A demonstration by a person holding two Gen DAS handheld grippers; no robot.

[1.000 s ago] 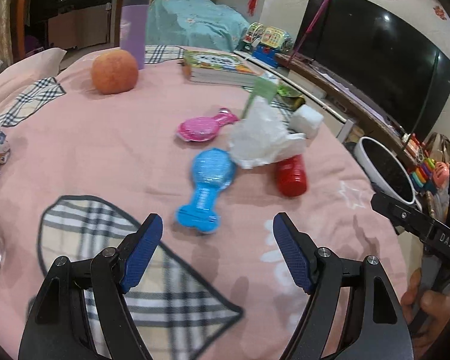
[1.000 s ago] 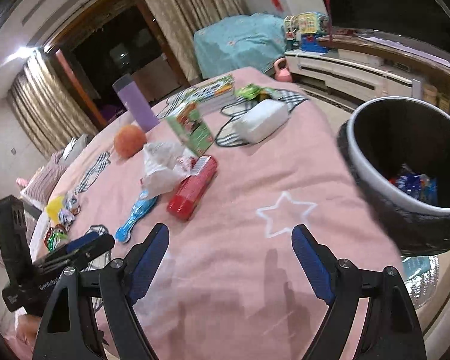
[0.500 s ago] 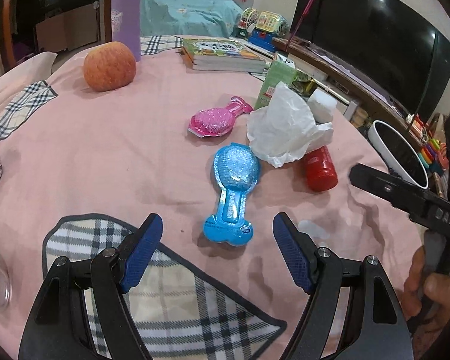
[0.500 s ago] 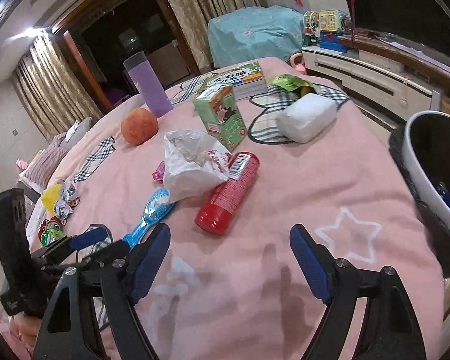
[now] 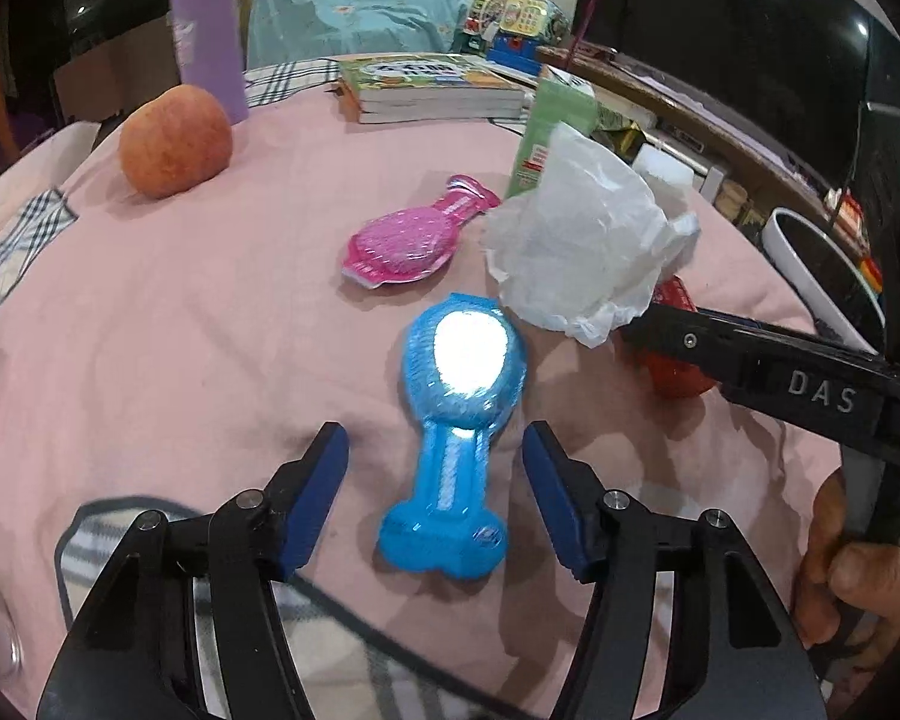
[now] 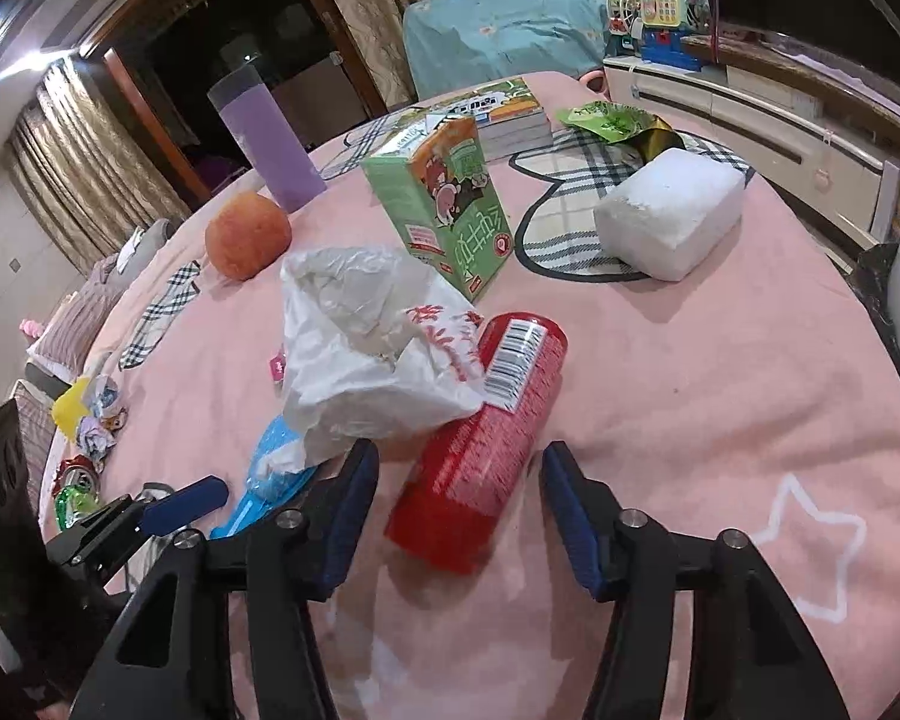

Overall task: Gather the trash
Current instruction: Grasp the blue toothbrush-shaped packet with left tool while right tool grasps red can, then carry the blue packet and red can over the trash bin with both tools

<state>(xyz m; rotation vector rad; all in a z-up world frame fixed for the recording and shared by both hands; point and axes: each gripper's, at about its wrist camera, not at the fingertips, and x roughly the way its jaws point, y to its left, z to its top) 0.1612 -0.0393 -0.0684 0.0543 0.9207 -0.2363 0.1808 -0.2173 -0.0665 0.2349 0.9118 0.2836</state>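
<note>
Right hand-held gripper (image 6: 459, 483), lettered "DAS", closes around the barcoded red can (image 6: 480, 444), pads not yet touching.

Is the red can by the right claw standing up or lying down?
Lying down. The red can rests on its side on the pink cover, barcode facing up, one end under the white bag.

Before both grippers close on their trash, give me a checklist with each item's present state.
1. Blue wrapper between left gripper fingers, which are closing: ok.
2. Red can between right gripper fingers, also closing: ok.
3. Pads pressing either item: not ok, gaps show.
4. White bag clear of the can: not ok, it drapes over it.
5. Bin within reach: cannot tell.
</note>
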